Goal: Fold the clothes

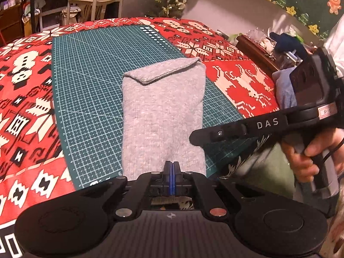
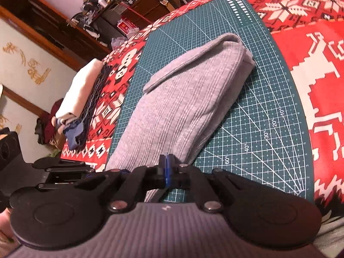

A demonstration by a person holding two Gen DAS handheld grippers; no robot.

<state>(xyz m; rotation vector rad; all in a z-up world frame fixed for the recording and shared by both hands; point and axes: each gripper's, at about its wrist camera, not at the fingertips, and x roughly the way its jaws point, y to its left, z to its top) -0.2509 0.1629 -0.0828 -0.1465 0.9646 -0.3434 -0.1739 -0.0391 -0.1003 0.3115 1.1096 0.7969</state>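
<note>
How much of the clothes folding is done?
Done: the grey garment lies folded into a long strip on the green mat, and a stack sits beside it. In hand: both grippers, left and right, are shut at its near end. Left: probably another fold.

One grey knitted garment (image 1: 162,111), folded into a long strip, lies on one green cutting mat (image 1: 90,90). One red patterned cloth (image 1: 28,90) lies under the mat. Two handheld grippers are in sight: the left gripper (image 1: 171,167) at six o'clock of its own view and the right gripper (image 1: 194,137) at three o'clock of that view, each with its two jaws pressed together. One hand (image 1: 305,159) shows. One stack of folded clothes (image 2: 79,105) sits at nine o'clock in the right wrist view. One pale chair (image 1: 96,0) stands at eleven o'clock in the left view.
</note>
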